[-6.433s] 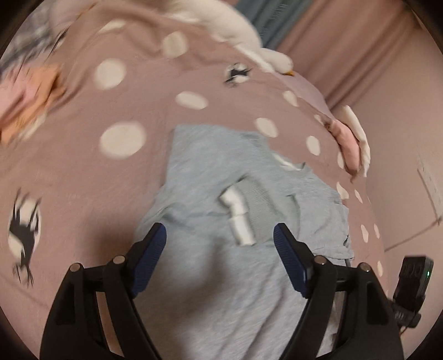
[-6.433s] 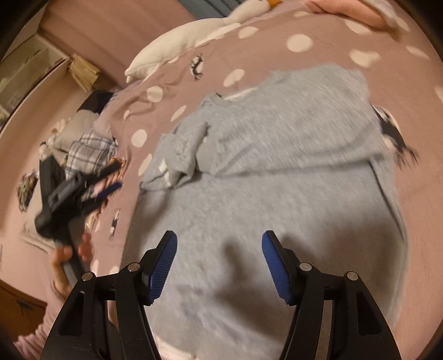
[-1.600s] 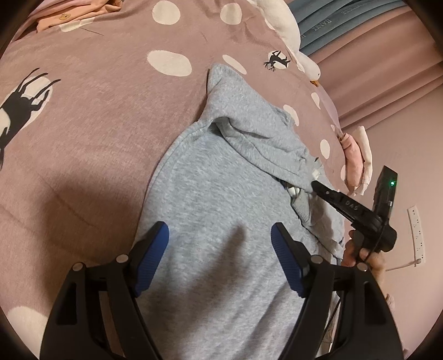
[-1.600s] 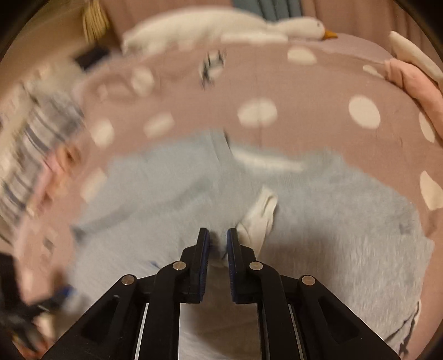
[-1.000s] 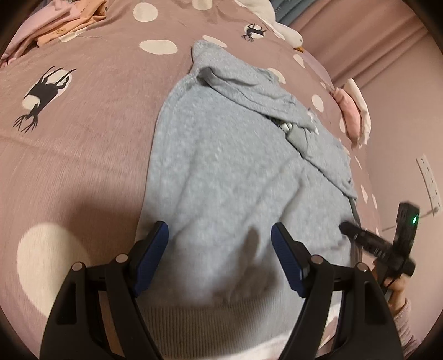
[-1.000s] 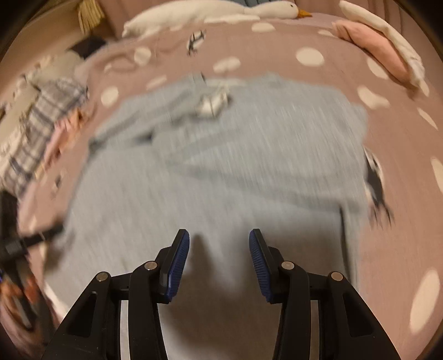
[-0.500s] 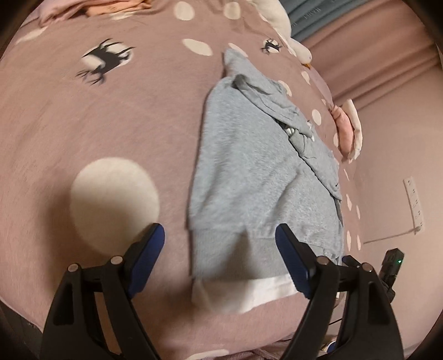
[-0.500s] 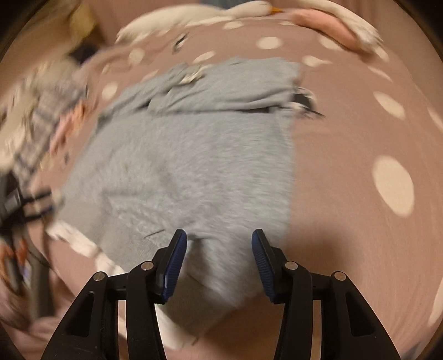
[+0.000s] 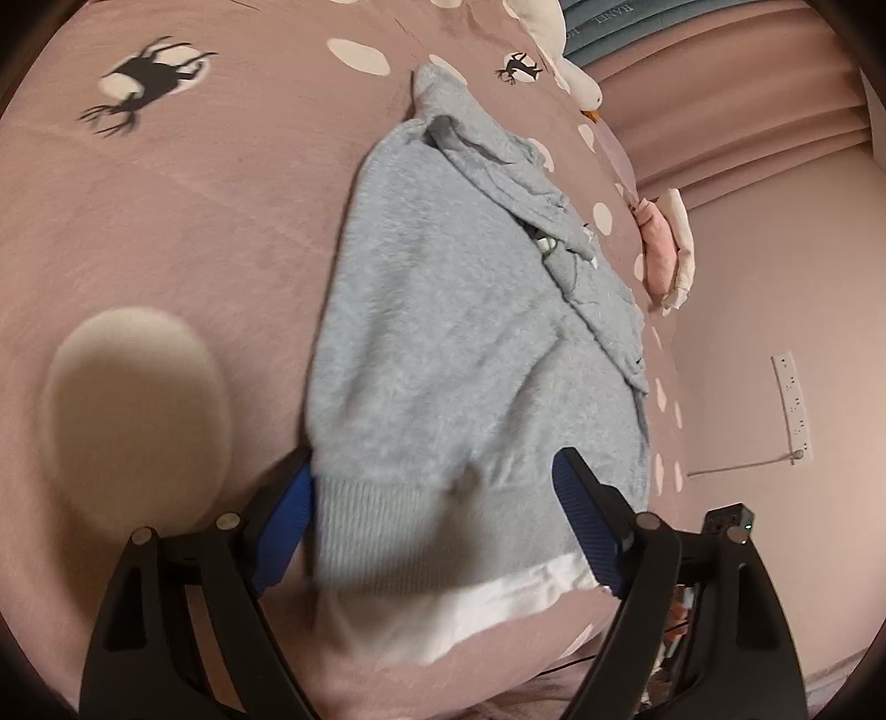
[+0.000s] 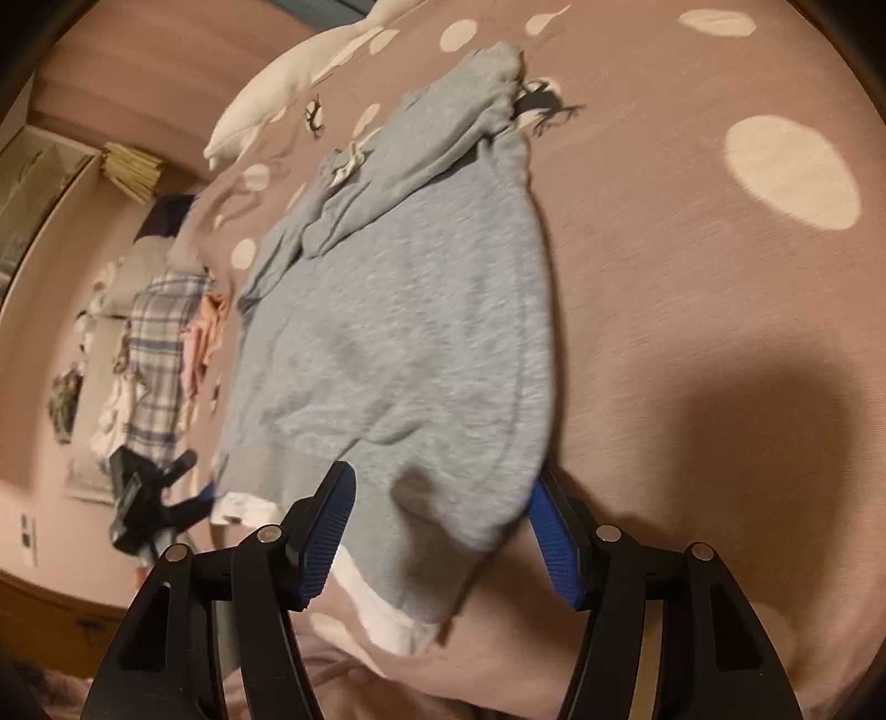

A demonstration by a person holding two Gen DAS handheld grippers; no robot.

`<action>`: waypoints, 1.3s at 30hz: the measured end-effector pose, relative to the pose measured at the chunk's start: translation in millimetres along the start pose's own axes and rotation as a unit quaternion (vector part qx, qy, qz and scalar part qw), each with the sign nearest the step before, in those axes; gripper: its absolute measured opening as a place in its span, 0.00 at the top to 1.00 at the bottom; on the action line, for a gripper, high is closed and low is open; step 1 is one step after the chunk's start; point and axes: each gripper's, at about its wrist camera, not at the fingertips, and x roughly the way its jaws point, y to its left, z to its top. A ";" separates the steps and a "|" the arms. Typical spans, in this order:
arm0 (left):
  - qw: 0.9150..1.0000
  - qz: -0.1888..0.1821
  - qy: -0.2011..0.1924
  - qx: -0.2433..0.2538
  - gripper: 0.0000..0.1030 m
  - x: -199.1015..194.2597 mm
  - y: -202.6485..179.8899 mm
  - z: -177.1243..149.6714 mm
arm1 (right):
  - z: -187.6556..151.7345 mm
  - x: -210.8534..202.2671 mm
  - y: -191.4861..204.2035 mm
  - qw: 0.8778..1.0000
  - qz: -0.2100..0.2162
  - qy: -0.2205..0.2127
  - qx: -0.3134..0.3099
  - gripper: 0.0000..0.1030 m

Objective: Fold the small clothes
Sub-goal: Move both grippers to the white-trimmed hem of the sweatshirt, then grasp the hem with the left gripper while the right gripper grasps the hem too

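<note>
Left gripper (image 9: 437, 526): jaws spread wide and nothing pinched; they stand either side of the near corner of the grey sweater's (image 9: 459, 332) ribbed hem (image 9: 443, 526), one pad just beside the hem's end, the other over the hem further along. They have just been opening a little.

Right gripper (image 10: 437, 531): jaws have just been opening and now stand about half apart, straddling the hem's opposite corner — cloth lies between the pads, but I cannot tell whether either pad presses on it.

Sweater: flat on the pink dotted bedspread (image 9: 166, 249), hem nearest both grippers, a white under-layer (image 9: 443, 620) showing below the hem, both sleeves laid across the chest at the far end beyond the hem.

Risk, grip: if a jaw closes on only the grey rib, the white layer may stay behind and the fold come out uneven; a bite too deep could also catch the bedspread.

Risk, fold: lifting one corner ahead of the other would skew the hem; a quick carry could shake the crossed sleeves loose.

Edges: the bed's edge lies just below the hem, so pulling back risks dragging the garment off.

Open room: beyond the hem, bare bedspread flanks the sweater; a pile of clothes (image 10: 160, 343) lies well off to one side, a white goose toy (image 9: 559, 50) past the collar.
</note>
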 end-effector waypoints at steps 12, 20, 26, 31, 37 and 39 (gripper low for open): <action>0.997 -0.053 -0.006 -0.058 0.20 16.4 5.3 22.8 | 20.1 14.5 0.2 0.998 0.045 -0.034 0.013 0.39; 0.998 -0.048 0.012 -0.043 0.30 10.6 4.2 6.0 | 4.7 10.7 2.5 0.998 0.064 -0.005 0.002 0.39; 0.997 -0.057 0.029 -0.041 0.36 7.6 7.6 -7.5 | -20.6 4.0 2.7 0.996 0.079 0.026 0.012 0.39; 0.996 -0.057 0.030 -0.054 0.42 9.0 9.8 -5.9 | -22.9 7.6 3.1 0.996 0.079 0.025 0.019 0.39; 0.997 -0.033 0.033 -0.065 0.75 6.3 19.4 -9.4 | -22.5 9.0 5.6 0.998 0.063 0.018 0.015 0.55; 0.996 -0.034 0.034 -0.079 0.76 5.8 24.7 -11.3 | -25.6 8.6 3.6 0.998 0.058 0.017 0.020 0.66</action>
